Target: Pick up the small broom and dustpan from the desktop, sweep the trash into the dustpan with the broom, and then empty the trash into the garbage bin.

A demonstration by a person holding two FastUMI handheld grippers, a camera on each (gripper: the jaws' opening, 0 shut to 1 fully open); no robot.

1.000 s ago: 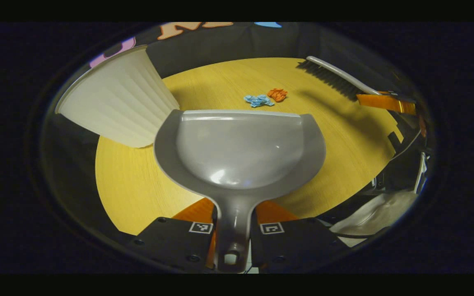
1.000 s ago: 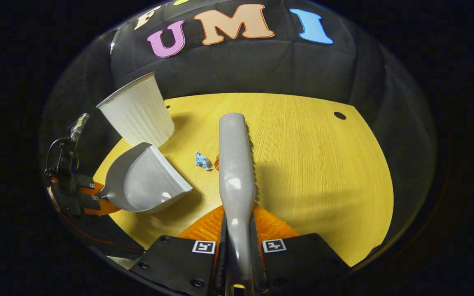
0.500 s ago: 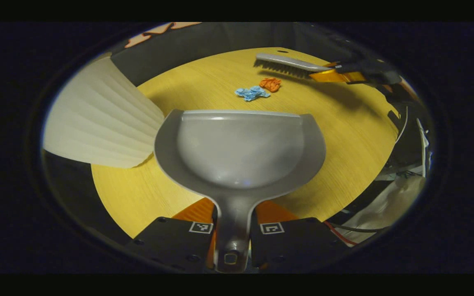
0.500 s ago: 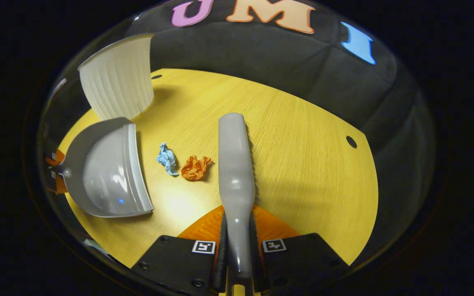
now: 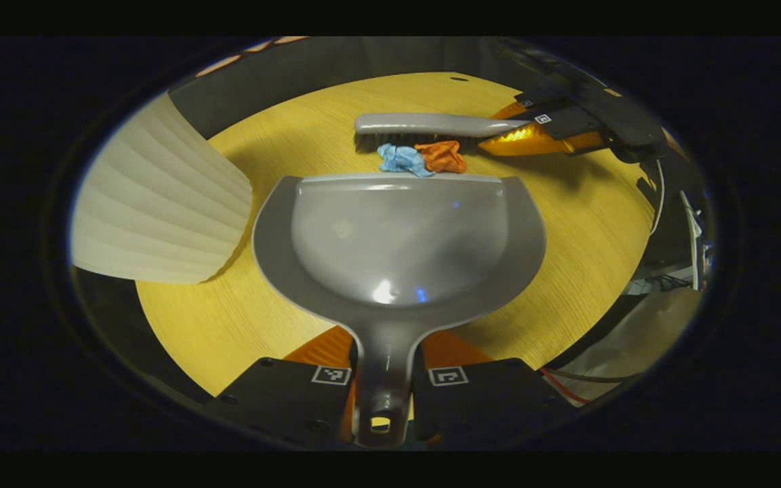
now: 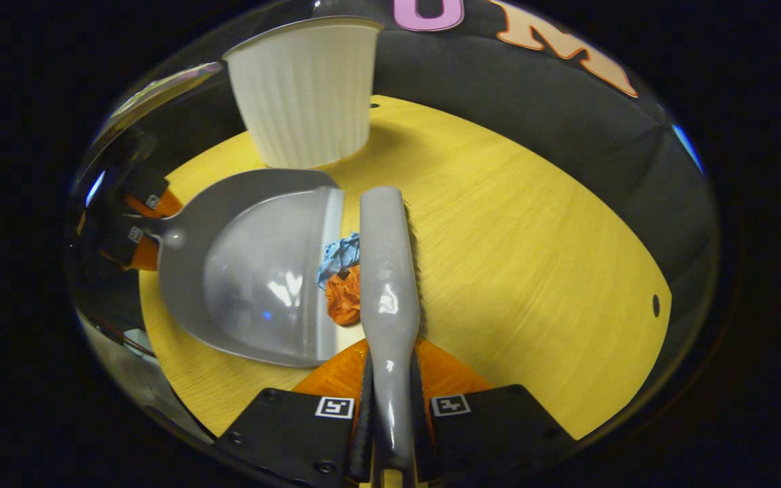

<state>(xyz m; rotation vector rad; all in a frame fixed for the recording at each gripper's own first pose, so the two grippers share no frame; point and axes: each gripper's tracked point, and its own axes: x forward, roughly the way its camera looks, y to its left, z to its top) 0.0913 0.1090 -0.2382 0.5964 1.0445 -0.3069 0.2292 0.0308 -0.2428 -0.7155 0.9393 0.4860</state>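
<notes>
In the left gripper view my left gripper is shut on the handle of the grey dustpan, whose front lip rests on the yellow table. A blue paper scrap and an orange scrap lie right at that lip, with the grey broom pressed behind them. My right gripper holds the broom's handle there. In the right gripper view my right gripper is shut on the broom; the blue scrap and orange scrap sit between its bristles and the dustpan. My left gripper holds the pan's handle.
The white ribbed garbage bin stands on the table to the left of the dustpan, and shows behind the pan as bin in the right gripper view. The yellow tabletop stretches wide to the broom's right, with a small hole near its edge.
The broom has come down behind the two scraps and pushed them against the dustpan's lip. The dustpan has moved forward towards the scraps. Both grips are unchanged.
</notes>
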